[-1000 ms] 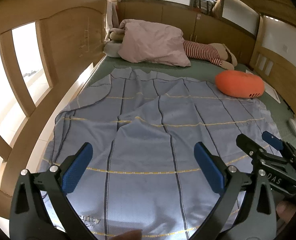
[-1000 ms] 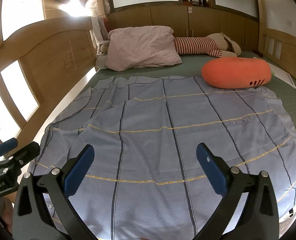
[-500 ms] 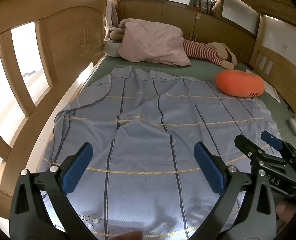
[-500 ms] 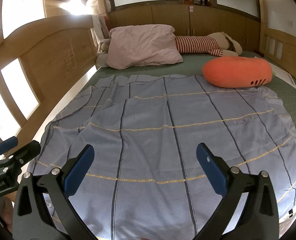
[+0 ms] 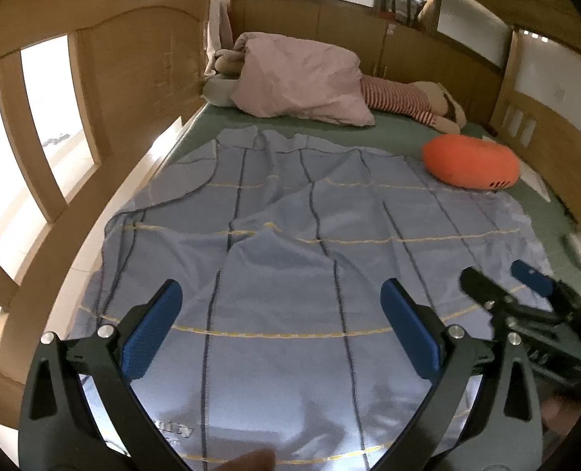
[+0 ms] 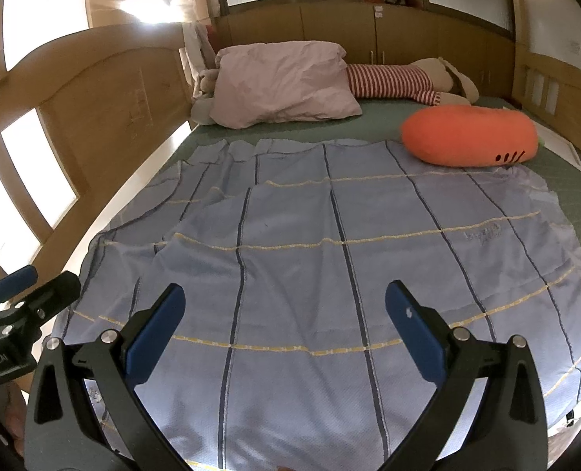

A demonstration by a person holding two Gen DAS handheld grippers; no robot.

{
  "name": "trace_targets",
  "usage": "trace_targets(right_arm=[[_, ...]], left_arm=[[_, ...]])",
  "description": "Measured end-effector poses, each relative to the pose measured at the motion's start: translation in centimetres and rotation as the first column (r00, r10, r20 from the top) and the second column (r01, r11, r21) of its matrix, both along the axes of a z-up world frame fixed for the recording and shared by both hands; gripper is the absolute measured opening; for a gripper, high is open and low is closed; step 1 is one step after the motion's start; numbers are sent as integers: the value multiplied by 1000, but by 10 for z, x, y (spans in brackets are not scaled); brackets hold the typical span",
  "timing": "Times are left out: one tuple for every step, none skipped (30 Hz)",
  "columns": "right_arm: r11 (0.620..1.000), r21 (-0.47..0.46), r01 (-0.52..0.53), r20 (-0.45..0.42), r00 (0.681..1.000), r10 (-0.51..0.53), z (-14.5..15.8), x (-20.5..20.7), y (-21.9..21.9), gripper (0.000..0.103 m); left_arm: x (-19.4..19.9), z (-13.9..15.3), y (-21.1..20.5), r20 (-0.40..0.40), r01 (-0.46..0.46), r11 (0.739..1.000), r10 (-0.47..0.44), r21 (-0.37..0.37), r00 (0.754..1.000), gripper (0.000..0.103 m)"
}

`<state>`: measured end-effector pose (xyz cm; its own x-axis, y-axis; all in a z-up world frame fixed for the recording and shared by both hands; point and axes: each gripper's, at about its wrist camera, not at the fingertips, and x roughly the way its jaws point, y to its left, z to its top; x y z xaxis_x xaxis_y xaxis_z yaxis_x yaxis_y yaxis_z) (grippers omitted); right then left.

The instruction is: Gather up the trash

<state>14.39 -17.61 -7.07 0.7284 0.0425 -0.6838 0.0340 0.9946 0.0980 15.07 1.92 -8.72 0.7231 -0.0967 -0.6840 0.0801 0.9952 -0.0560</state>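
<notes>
A: Where is the trash? I find none to collect.

B: Nor do I. Nothing on the bed (image 6: 572,212) reads plainly as litter. The nearest guess is a small white thing (image 5: 580,247) at the far right edge in the left wrist view, blurred, and I cannot tell what it is.

A: And the tongs?

B: The left tongs (image 5: 280,327) stand wide open with nothing between the blue pads, held over the near end of the blue blanket (image 6: 329,255). The right tongs (image 6: 284,329) are the same: spread wide, empty, above the blanket just beside the left ones.

A: What else lies there?

B: An orange cushion (image 6: 468,135) at the far right, touching the blanket's far edge; a pink pillow (image 6: 282,82) at the head of the bed, with a striped plush toy (image 6: 392,82) behind it. A wooden rail (image 5: 55,125) runs along the left.

A: What could go amiss?

B: I judge the chief risk is a wrong pick. With no clear target, the tongs might close on a blanket fold or a toy. Small scraps may also hide under the blanket's wrinkles, and pinching through the cloth would drag the blanket along.
</notes>
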Motion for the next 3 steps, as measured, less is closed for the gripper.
trace_targets(right_arm=[[1000, -2, 3, -8, 1000, -3, -1, 2, -2, 100], [1000, -1, 13, -32, 999, -13, -2, 8, -9, 100], [1000, 7, 16, -64, 998, -16, -4, 16, -18, 100]], left_arm=[[0, -2, 1, -9, -3, 1000, 3, 0, 1000, 100], [2, -3, 2, -18, -5, 1000, 5, -3, 1000, 100], [4, -6, 3, -33, -9, 1000, 8, -9, 999, 100]])
